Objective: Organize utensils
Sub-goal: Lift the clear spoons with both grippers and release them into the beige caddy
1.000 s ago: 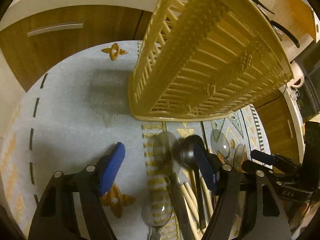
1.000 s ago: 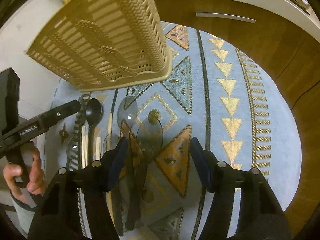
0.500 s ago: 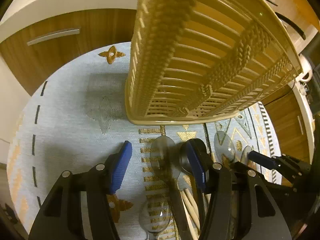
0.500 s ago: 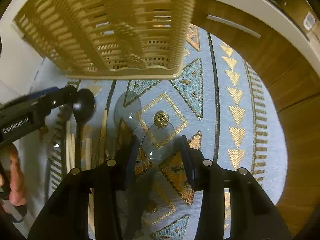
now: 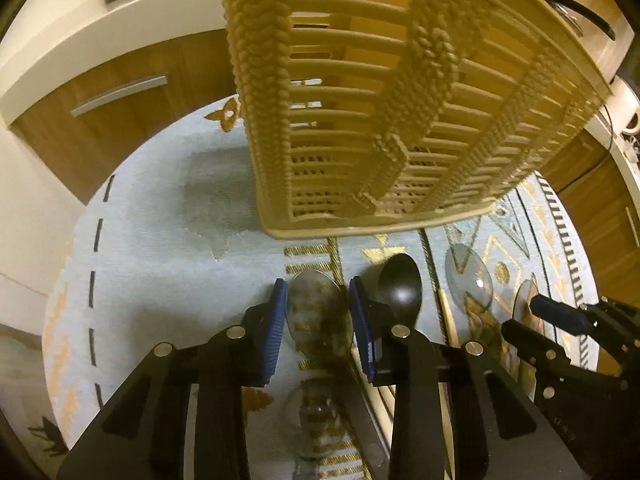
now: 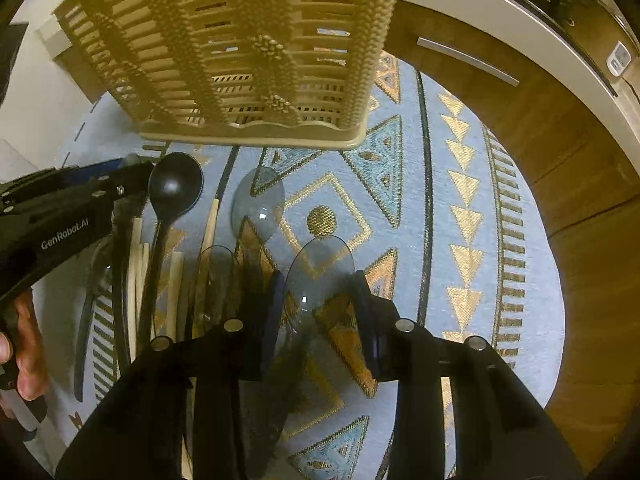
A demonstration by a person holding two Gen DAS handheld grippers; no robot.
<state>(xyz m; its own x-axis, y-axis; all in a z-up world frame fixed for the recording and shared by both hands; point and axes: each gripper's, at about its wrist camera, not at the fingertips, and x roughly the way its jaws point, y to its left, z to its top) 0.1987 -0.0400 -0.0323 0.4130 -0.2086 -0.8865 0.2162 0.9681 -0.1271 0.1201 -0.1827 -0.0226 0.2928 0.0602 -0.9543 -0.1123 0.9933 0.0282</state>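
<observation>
A pale blue rug with gold patterns [image 6: 460,240] carries a beige slatted plastic basket [image 5: 380,120], its top cut off. Before it lie utensils. The left gripper [image 5: 318,320] closes around a clear plastic spoon [image 5: 318,312], seemingly touching; the right gripper [image 6: 320,308] brackets another clear spoon [image 6: 320,272]. A black plastic spoon [image 6: 174,188] lies between.

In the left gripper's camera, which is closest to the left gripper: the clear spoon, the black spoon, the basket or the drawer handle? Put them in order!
From the left gripper:
1. Clear spoon, its bowl right between the fingers.
2. Black spoon, just outside the right-hand finger.
3. Basket, ahead on the rug.
4. Drawer handle, far off on the upper-left cabinet.
</observation>
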